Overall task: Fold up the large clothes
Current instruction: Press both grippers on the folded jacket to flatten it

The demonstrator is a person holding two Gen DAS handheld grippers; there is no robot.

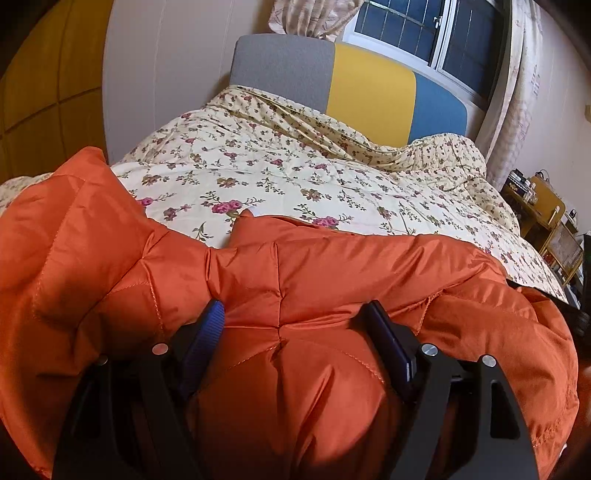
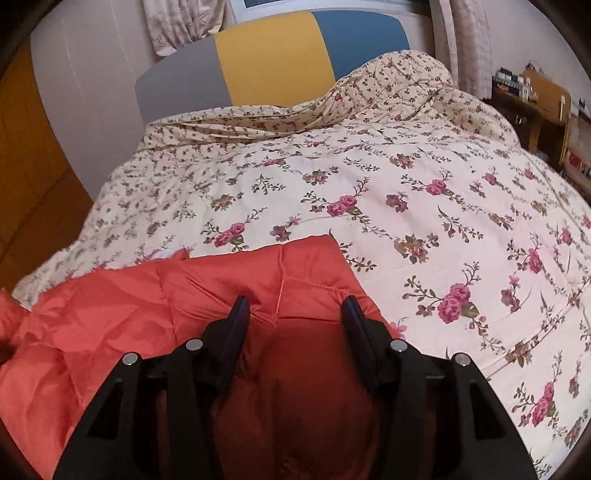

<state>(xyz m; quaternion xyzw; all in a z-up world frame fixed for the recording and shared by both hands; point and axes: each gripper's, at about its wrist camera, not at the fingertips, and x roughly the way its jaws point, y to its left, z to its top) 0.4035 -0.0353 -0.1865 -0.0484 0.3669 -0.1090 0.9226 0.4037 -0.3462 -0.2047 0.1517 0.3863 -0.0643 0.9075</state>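
Observation:
An orange quilted puffer jacket lies at the near end of a bed with a floral quilt. In the left wrist view my left gripper has its fingers spread wide, with a thick bulge of jacket padding filling the gap between them. In the right wrist view the same jacket lies at the lower left, and my right gripper stands over its right edge, fingers spread with jacket fabric bulging between them. The floral quilt stretches beyond.
A grey, yellow and blue headboard stands at the far end of the bed, under a window with curtains. A wooden shelf unit with small items stands at the right of the bed. An orange wardrobe is at the left.

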